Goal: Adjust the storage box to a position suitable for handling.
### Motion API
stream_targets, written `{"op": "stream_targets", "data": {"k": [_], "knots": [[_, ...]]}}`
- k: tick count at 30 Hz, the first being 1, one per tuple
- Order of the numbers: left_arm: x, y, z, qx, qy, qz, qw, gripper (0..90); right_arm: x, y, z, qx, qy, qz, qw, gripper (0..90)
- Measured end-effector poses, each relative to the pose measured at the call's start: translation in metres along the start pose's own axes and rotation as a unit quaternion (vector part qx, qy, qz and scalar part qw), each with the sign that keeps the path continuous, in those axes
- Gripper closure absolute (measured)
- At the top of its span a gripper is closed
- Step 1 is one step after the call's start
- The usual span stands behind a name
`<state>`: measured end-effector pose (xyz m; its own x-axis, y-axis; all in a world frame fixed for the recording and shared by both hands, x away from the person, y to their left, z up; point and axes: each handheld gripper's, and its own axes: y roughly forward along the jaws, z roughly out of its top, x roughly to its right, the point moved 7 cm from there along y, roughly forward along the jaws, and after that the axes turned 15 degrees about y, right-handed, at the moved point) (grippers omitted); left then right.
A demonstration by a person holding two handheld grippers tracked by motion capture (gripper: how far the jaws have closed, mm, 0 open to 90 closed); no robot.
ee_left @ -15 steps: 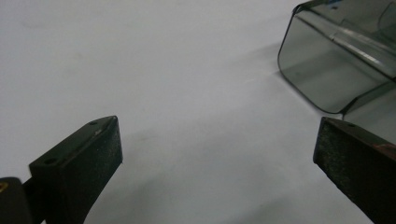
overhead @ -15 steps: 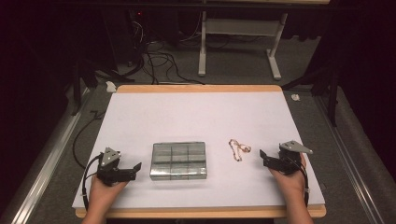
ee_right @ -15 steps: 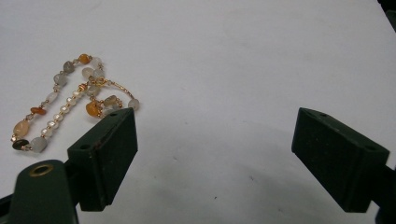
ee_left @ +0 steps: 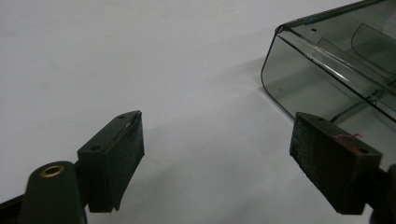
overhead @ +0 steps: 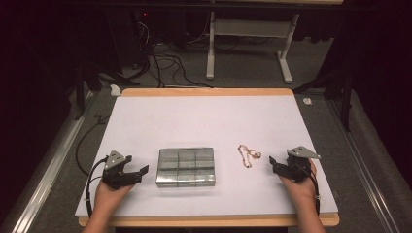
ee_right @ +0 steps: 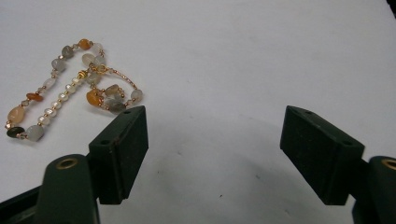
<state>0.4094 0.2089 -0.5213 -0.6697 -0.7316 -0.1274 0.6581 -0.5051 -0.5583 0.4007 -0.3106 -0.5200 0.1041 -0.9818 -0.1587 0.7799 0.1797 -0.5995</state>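
Beaded bracelet (ee_right: 70, 88) lies upper left of my right gripper (ee_right: 212, 154), long axis running up-right, just past its left jaw. Both grippers gape empty. My left gripper (ee_left: 217, 163) sits beside the box (ee_left: 345, 70).

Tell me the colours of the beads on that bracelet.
The bracelet mixes orange, grey, cream and white pearl-like beads with small gold links, clearest in the right gripper view.

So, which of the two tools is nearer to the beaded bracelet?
The right tool; the beaded bracelet lies just beside it, beyond the clear plastic box.
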Motion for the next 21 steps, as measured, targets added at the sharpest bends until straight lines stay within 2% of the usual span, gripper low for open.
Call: {"op": "stream_targets", "data": {"k": [5,7,10,11,13,15,16,17,18,19,21], "knots": [[0.000,0.000,-0.001,0.006,-0.010,-0.010,0.9999,22.9,0.000,-0.001,0.002,-0.003,-0.002,0.002,1.0000,28.0],[-0.001,0.000,-0.001,0.009,-0.014,-0.013,0.9998,23.7,-0.002,-0.002,0.004,-0.005,0.010,0.012,0.9999,28.2],[-0.001,0.000,-0.001,0.009,-0.017,-0.013,0.9997,24.3,-0.007,-0.005,0.006,-0.012,0.003,0.018,0.9998,31.4],[-0.001,0.000,-0.001,0.007,-0.018,-0.013,0.9997,24.4,-0.016,-0.006,0.009,-0.018,0.001,0.027,0.9995,34.5],[-0.001,0.001,-0.002,0.003,-0.021,-0.016,0.9996,24.3,-0.019,-0.006,0.010,-0.021,0.001,0.029,0.9994,35.5],[-0.002,0.000,-0.002,0.003,-0.020,-0.017,0.9997,24.8,-0.032,-0.004,0.015,-0.029,-0.016,0.034,0.9988,40.6],[-0.002,0.000,-0.002,0.003,-0.020,-0.017,0.9997,25.2,-0.032,-0.004,0.015,-0.029,-0.016,0.034,0.9988,40.6],[-0.001,0.001,-0.002,0.004,-0.015,-0.014,0.9998,25.2,-0.042,0.000,0.019,-0.034,-0.028,0.042,0.9981,44.2],[-0.001,0.001,-0.002,0.004,-0.015,-0.014,0.9998,25.2,-0.042,0.000,0.019,-0.034,-0.028,0.042,0.9981,44.2],[-0.001,0.001,-0.002,-0.001,-0.014,-0.014,0.9998,25.2,-0.052,0.005,0.024,-0.038,-0.036,0.048,0.9975,47.5],[-0.001,0.001,-0.002,-0.002,-0.014,-0.016,0.9998,26.0,-0.059,0.010,0.027,-0.042,-0.037,0.055,0.9969,51.0]]}}
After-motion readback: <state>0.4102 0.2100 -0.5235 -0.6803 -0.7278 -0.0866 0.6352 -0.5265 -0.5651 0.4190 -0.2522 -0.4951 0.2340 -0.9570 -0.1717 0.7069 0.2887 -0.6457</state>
